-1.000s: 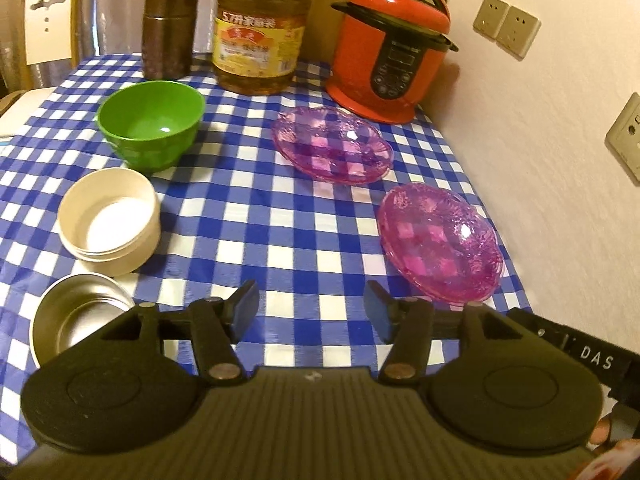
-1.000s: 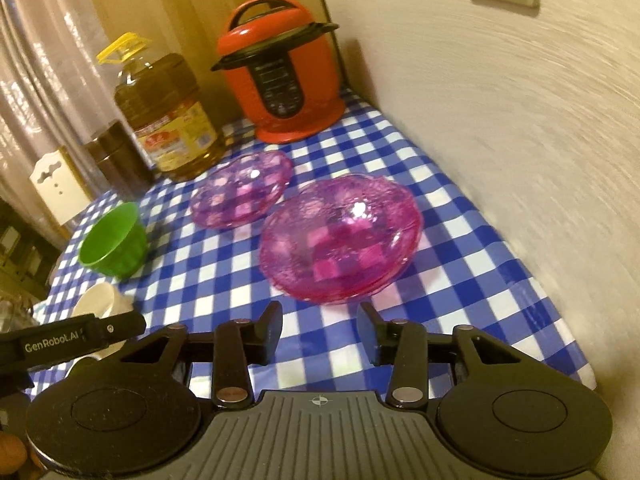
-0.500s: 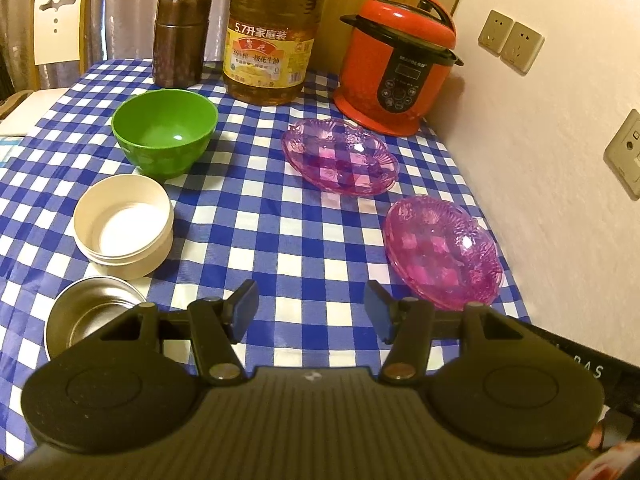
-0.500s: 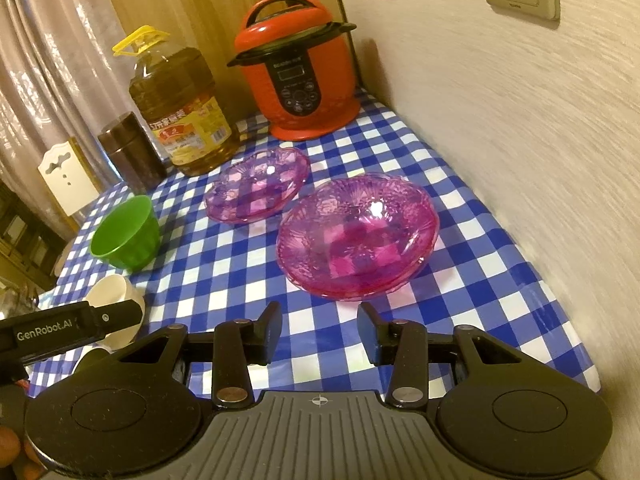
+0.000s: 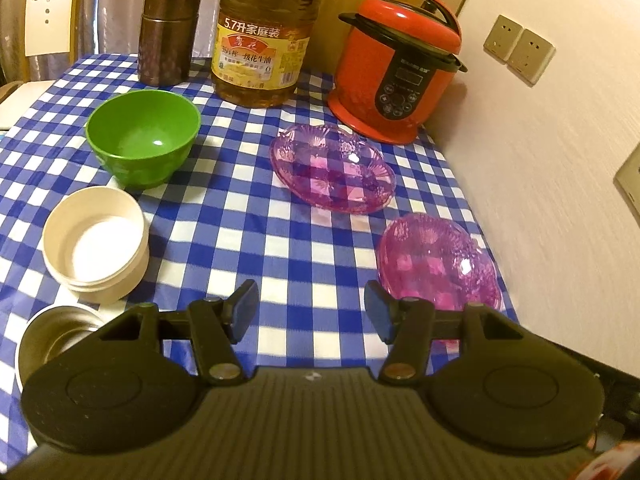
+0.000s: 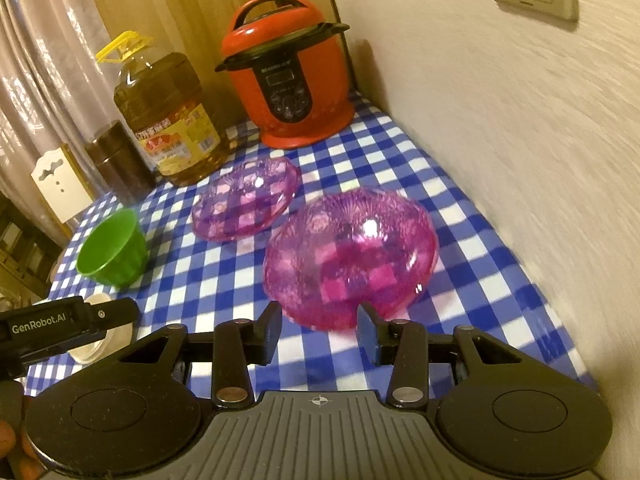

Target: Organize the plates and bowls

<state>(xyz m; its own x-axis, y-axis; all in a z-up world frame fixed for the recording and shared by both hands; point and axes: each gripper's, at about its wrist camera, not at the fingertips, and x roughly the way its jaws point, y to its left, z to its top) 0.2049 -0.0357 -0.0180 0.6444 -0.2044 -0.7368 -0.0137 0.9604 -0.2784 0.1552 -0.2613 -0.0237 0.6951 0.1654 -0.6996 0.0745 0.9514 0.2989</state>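
Both grippers have slid forward over the table since a second ago; the near pink plate [image 6: 350, 256] now fills more of my right view, its near rim just ahead of my right gripper [image 6: 319, 326]. Jaws there stand apart, nothing between the pads, not touching the plate. Left gripper [image 5: 311, 312] also hangs open and empty over bare blue-checked tablecloth [image 5: 240, 232].

Plates: two translucent pink ones with moulded pattern and scalloped rims. Near one sits by the wall-side table edge; far pink plate [image 5: 332, 168] lies beyond it, apart, nearer the cooker. In the left view the near plate's front edge is partly hidden behind my left gripper's right finger.

Bowls, all on the left side, upright and separate: green bowl [image 5: 143, 138] farthest, cream bowl [image 5: 96, 244] in the middle, steel bowl [image 5: 56, 336] nearest, partly hidden by the gripper body.

Back row: red pressure cooker [image 5: 398, 68] in the wall corner, big oil bottle [image 5: 266, 40] beside it, brown canister [image 5: 168, 34] left of that. White chair back [image 5: 50, 20] stands past the table. Wall sockets [image 5: 518, 54] on the right wall.

Path from right gripper to the near plate is unobstructed; the wall runs close along its right.
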